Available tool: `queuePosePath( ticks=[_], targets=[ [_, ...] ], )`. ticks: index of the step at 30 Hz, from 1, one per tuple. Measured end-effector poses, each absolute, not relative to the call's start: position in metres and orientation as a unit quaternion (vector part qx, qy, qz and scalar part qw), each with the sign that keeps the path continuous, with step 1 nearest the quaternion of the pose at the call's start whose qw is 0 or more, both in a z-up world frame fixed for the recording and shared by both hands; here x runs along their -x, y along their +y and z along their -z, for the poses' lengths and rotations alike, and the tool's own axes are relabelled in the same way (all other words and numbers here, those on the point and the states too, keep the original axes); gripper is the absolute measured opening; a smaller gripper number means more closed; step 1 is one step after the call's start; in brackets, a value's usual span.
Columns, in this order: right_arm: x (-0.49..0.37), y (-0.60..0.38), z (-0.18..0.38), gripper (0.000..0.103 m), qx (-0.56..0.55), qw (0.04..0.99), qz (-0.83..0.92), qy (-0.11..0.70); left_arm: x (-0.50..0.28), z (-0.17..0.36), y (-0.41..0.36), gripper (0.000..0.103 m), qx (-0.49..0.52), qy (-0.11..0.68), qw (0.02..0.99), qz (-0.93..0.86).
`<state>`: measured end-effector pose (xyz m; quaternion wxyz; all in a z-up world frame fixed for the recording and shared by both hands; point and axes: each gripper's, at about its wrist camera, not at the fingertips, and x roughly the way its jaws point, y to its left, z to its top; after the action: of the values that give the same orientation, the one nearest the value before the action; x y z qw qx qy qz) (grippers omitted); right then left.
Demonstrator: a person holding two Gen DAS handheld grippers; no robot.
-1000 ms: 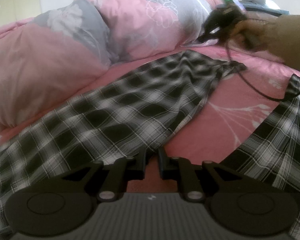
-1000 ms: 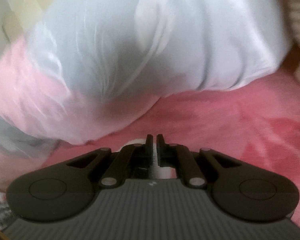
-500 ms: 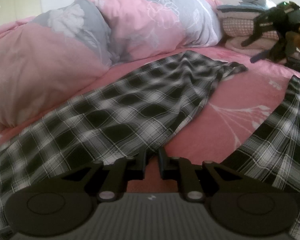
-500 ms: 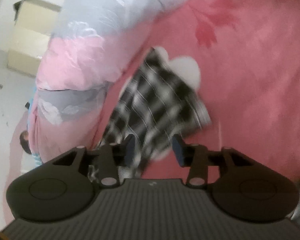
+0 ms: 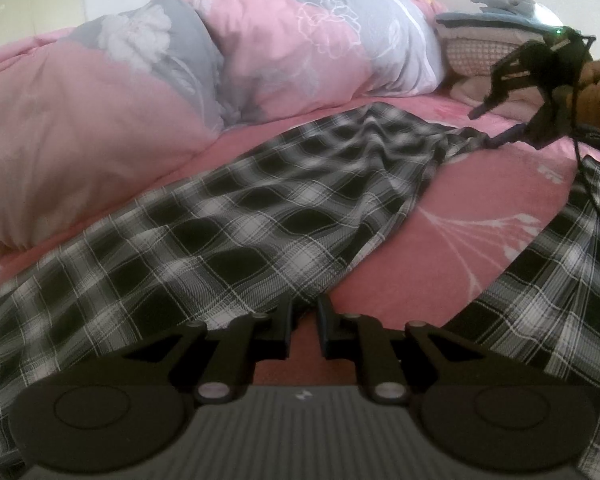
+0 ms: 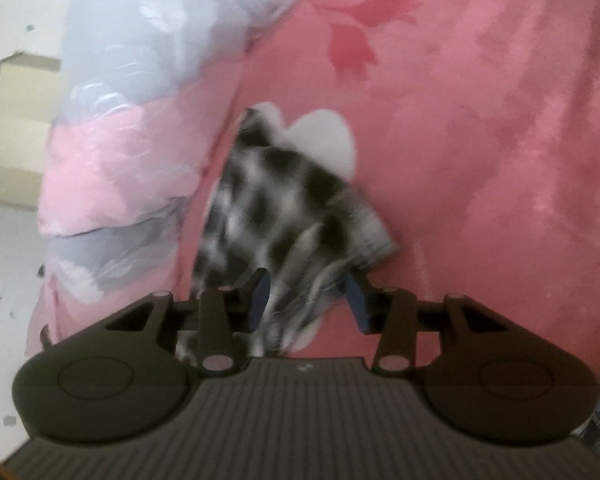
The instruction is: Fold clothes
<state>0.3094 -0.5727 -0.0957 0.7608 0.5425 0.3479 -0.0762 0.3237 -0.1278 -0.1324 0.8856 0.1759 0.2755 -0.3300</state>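
Plaid garment [image 5: 284, 216] lies spread across the pink bed sheet [image 5: 480, 196], below the bunched pink-and-grey duvet [image 5: 228, 68]. My left gripper [image 5: 304, 312] sits low at the near hem, jaws nearly closed with only a thin slot between them; whether cloth is pinched there I cannot tell. My right gripper [image 6: 306, 294] is at the far sleeve end [image 6: 292, 208], jaws partly apart, having just opened, with plaid cloth lying loose between the blue pads [image 6: 260, 296].
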Motion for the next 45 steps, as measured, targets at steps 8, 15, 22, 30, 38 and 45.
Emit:
queuePosePath(
  ticks=[8, 15, 22, 30, 38, 45],
  targets=[
    [-0.312, -0.575, 0.106, 0.039, -0.531, 0.767, 0.090, 0.348, -0.324, 0.132, -0.128, 0.015, -0.177, 0.275, 0.886, 0.330],
    [-0.330, -0.557, 0.052, 0.001, -0.327, 0.898, 0.056, 0.288, -0.325, 0.132, -0.127, 0.015, -0.172, 0.277, 0.885, 0.331],
    [-0.311, -0.584, 0.056, 0.005, -0.285, 0.914, 0.078, 0.278, -0.326, 0.132, -0.127, 0.015, -0.171, 0.277, 0.885, 0.332],
    [-0.321, -0.588, 0.087, 0.049, -0.412, 0.847, 0.054, 0.330, -0.326, 0.132, -0.127, 0.015, -0.171, 0.277, 0.885, 0.332],
    [-0.357, -0.546, 0.053, 0.003, -0.242, 0.903, -0.004, 0.356, -0.327, 0.132, -0.126, 0.014, -0.169, 0.278, 0.885, 0.334],
    [-0.341, -0.509, 0.008, 0.009, 0.043, 0.967, -0.049, 0.246, -0.327, 0.132, -0.125, 0.015, -0.165, 0.280, 0.884, 0.335]
  ],
)
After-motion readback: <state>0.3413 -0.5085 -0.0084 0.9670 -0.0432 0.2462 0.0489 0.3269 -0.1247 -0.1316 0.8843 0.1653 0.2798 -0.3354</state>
